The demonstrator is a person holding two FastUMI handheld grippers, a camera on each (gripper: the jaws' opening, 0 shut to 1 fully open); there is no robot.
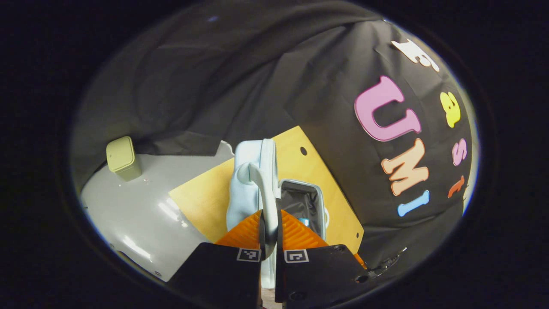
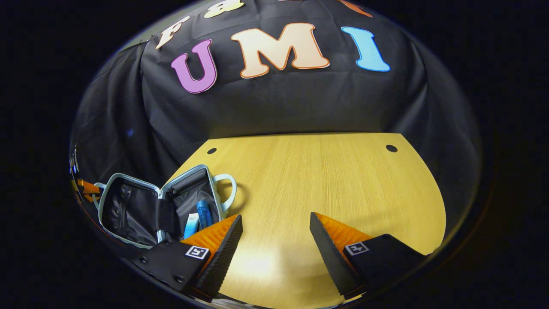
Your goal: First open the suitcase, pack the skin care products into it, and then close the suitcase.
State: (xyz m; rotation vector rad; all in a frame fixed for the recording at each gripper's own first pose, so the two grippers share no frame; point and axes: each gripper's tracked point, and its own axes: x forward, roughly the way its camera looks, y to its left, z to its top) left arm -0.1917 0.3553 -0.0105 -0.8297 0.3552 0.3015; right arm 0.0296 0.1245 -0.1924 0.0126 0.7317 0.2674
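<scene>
Left gripper [image 1: 269, 231] lifting the suitcase lid to close it

Its jaws are clamped on the lid's handle [image 1: 262, 189]; the suitcase [image 2: 158, 206], lower left on the bench [image 2: 326, 180], holds blue skin care tubes [image 2: 199, 219]. Right gripper [image 2: 274, 240] hovers, jaws apart, clear of the swing.

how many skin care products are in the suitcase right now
2 visible: a blue bottle and a white-and-blue tube, side by side in the right half of the open suitcase, near its handle. More may be hidden behind the right tool's finger.
</scene>
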